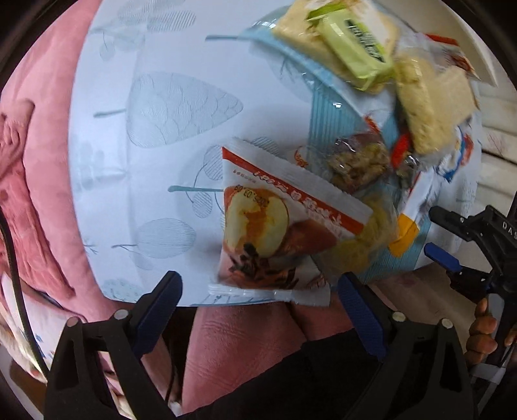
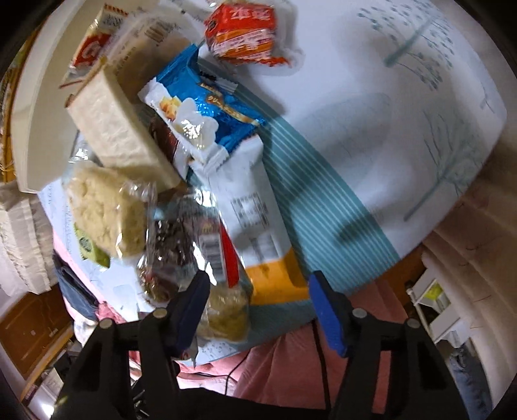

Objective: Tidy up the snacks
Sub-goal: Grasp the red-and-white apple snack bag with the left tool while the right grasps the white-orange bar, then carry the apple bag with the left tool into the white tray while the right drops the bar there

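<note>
Surface: a pale leaf-print cloth (image 1: 168, 106) with a teal striped band covered the table; snacks lay heaped on its near right part.
Left gripper (image 1: 258, 300): jaws wide apart, nothing between the pads; it hung just above the near edge of a red-and-white pouch (image 1: 278, 232).
Red pouch: flat on the cloth, its near seam jutting over the table edge, well left of the main heap.
Right gripper (image 2: 255, 297): jaws apart and clamped on nothing; the white-and-orange bag (image 2: 258, 226) and a clear pack of pale snacks (image 2: 226, 310) sat in the gap, no pad visibly pressing.
Heap: a pale wafer block (image 2: 119, 132), a crumbly rice cake (image 2: 103, 210), a blue packet (image 2: 206, 106) and a dark snack in clear wrap (image 2: 174, 239) overlapped one another; a red packet (image 2: 242, 29) lay apart at the far side.
Doubt: motion blur made it hard to say whether the right gripper's left finger (image 2: 190, 310) touched the clear wrap.
Risk, left: the pouch overhung the edge, so a downward nudge might have tipped it onto the pink fabric (image 1: 245, 352) below.
Risk, right: closing there could have caught two wrappers at once, or crushed the brittle snacks.
Risk, heap: pulling one bag out might have dragged its neighbours along.
</note>
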{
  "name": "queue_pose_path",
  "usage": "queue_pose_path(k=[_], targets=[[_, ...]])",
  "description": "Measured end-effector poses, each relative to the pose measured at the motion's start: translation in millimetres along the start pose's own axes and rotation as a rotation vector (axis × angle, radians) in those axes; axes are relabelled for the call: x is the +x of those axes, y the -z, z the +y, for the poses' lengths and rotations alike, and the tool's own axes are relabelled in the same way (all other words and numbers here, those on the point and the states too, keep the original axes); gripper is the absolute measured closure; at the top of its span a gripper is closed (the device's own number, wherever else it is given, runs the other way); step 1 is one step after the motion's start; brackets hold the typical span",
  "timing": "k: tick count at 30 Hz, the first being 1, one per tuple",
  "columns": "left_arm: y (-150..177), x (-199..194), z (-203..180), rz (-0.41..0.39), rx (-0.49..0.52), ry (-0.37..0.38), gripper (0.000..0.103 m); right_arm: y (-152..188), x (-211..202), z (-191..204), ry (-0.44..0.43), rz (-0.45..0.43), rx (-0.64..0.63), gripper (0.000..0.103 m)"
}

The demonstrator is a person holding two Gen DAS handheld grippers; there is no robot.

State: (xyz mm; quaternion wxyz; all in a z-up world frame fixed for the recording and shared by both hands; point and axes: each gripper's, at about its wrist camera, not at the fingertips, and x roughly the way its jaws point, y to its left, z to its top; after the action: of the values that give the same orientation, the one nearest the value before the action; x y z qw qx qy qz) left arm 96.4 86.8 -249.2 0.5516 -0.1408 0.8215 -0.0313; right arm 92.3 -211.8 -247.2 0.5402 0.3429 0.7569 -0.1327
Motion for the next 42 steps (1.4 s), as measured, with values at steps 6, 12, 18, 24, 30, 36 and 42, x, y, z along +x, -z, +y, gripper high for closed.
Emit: queue_pose_path(k=[6, 12, 18, 24, 30, 36, 42], targets=[[-12.9, 13.0, 9.5, 0.057, -0.083, 0.003, 0.02, -21.8, 15.6, 16.3, 0.08, 0.066, -0.024, 0.052], [-15.2, 23.7, 21.0, 0.072, -0.138, 0.063, 0.031, -32.1, 25.5, 26.9, 0.129, 0.103, -0.039, 0.066], [-13.3, 24.2, 24.0, 0.057, -0.148, 0.084, 0.035, -43.2, 26.7, 29.1, 0.13, 0.105, -0.048, 0.066], [-14.7, -2.1, 14.6, -0.008, -0.119, 0.076, 0.036, -29.3, 21.5, 21.1, 0.08, 0.087, -0.045, 0.068], [0.0, -32.4, 6.1, -0.082, -0.078, 0.061, 0.036, -17.3, 1.4, -1.0, 0.013, 0.036, -0.062, 0.069], [20.2, -67.8, -0.7, -0.182, -0.02, 0.053, 0.036, 14.8, -17.3, 2.9, -0.058, -0.087, -0.14, 0.07], [38.6, -103.1, -18.0, -0.276, 0.076, 0.033, 0.036, 53.4, -44.2, 3.4, -0.137, -0.248, -0.278, 0.07]])
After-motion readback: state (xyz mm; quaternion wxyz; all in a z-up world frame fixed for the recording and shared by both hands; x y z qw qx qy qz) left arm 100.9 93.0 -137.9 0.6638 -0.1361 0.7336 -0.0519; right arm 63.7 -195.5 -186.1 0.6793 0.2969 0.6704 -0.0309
